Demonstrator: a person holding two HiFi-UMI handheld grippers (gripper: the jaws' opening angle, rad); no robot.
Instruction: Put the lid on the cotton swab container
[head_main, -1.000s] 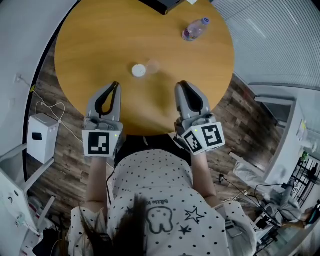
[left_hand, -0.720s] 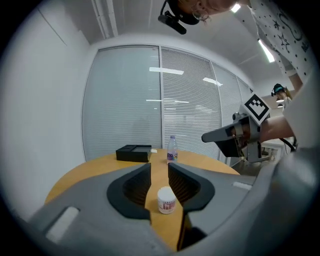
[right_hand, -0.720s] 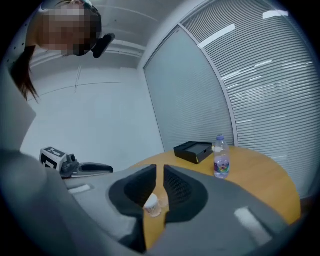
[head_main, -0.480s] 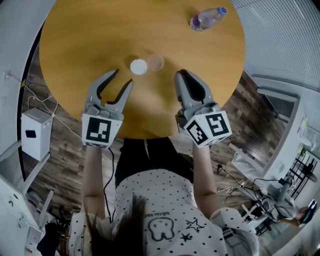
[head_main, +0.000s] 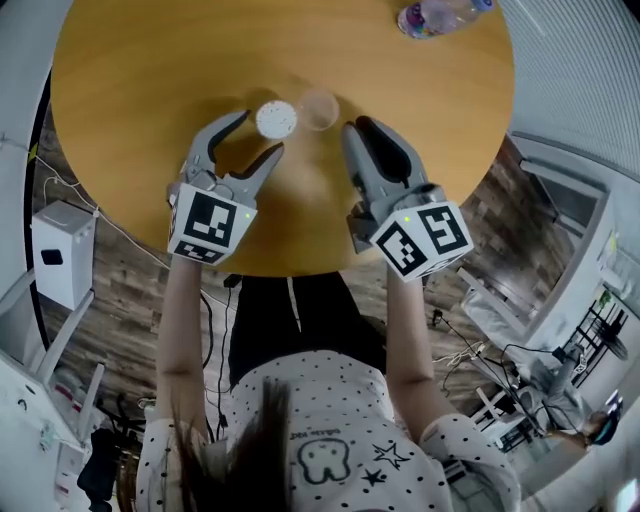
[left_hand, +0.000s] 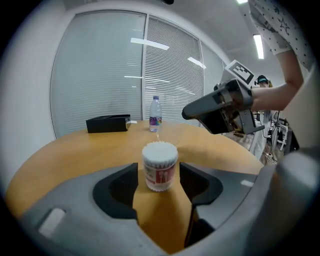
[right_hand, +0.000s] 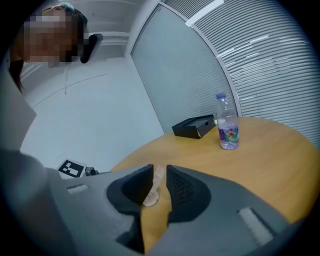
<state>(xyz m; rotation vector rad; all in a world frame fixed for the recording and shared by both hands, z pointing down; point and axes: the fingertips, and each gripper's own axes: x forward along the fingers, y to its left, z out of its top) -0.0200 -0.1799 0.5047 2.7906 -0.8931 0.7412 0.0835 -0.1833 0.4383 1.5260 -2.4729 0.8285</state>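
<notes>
Left hand-held gripper, opening jaws flanking container

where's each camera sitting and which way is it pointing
Head view: on the person's head, facing steeply down at the table; arms, left gripper, right gripper show.
Left gripper view: rides that gripper, along its opening jaws; cotton swab container between them.
Right gripper view: along its opening jaws; clear lid between them.
Shared by both: water bottle.

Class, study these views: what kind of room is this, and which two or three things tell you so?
Probably an office meeting room: a round wooden table, walls lined with slatted blinds, and a water bottle and a black box standing on the table.
</notes>
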